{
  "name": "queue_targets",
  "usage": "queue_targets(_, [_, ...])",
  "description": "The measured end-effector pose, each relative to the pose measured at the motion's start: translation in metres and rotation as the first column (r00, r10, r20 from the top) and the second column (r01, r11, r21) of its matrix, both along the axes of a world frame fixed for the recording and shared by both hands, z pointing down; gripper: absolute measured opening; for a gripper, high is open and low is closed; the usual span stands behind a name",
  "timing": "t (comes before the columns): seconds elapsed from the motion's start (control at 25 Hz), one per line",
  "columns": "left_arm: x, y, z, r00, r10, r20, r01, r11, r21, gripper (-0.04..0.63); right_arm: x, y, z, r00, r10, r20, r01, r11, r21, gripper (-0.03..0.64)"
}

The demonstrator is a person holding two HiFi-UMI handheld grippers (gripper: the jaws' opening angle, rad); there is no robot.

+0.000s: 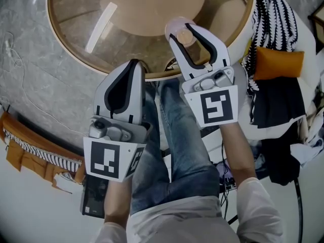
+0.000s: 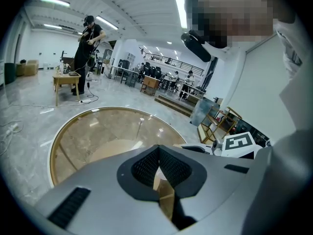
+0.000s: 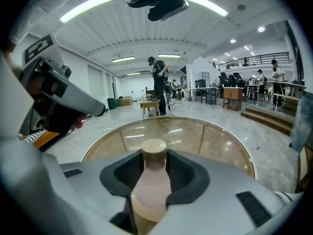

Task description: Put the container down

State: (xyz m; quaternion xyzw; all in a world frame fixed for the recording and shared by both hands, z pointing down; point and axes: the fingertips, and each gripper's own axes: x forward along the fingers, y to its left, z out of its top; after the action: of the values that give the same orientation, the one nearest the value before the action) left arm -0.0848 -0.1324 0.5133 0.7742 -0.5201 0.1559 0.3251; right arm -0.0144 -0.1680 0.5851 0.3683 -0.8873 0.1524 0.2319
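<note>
A pale pink container with a tan cap sits clamped between the jaws of my right gripper, cap pointing away from the camera. In the head view the container pokes out of the right gripper, held over the near rim of the round glass table. My left gripper hangs just short of the table edge above the person's lap, jaws closed together with nothing between them. From the left gripper view, the left gripper shows its pads touching.
The glass table has a wooden rim and a tan round base under the glass. A striped cloth and an orange cushion lie on a seat to the right. A person stands at a small table far off.
</note>
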Motion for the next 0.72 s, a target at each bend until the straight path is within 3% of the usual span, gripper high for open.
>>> queue_targets(0.72, [-0.002, 0.005, -0.001, 1.0, 0.008, -0.007, -0.008, 1.0, -0.002, 0.018, -0.004, 0.003, 0.011, 0.999, -0.032, -0.043, 0.034, 0.998, 0.046, 0.152])
